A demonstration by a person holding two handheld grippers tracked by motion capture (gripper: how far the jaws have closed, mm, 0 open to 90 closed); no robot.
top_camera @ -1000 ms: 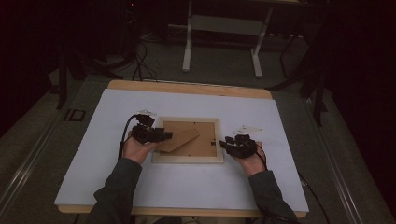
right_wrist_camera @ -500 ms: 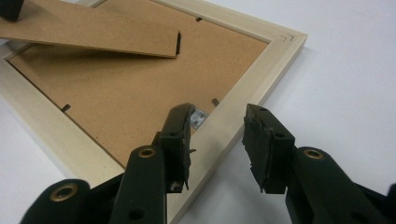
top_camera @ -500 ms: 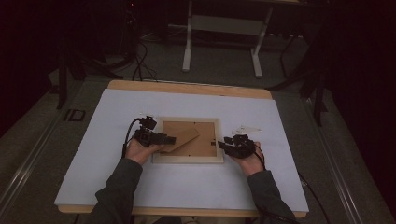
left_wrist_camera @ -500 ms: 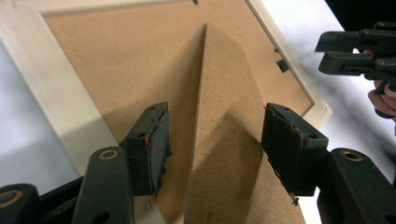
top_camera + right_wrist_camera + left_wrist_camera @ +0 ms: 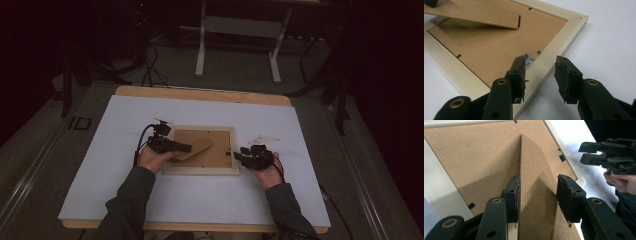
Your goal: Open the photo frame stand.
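Observation:
A pale wooden picture frame (image 5: 200, 171) lies face down on the white table, its brown back board (image 5: 215, 156) up. The board's hinged stand (image 5: 197, 147) is lifted at an angle. My left gripper (image 5: 187, 148) reaches in from the left with the stand (image 5: 534, 177) between its jaws. The jaws have just been closing; one pad meets the stand's edge and the other stands apart. My right gripper (image 5: 239, 156) is open at the frame's right rail. Its jaws (image 5: 540, 75) straddle the rail (image 5: 559, 37) near a corner, one over the back board (image 5: 494, 47) and one outside.
A small metal clip (image 5: 530, 61) sits on the board beside the rail. Small pale scraps (image 5: 265, 136) lie on the table right of the frame. The table's wooden far edge (image 5: 200, 93) faces a metal stand (image 5: 240, 25) and floor cables (image 5: 150, 75).
The left hand has shifted slightly toward the frame's near side, and its jaws now sit closer around the raised stand. The right hand has stayed put.

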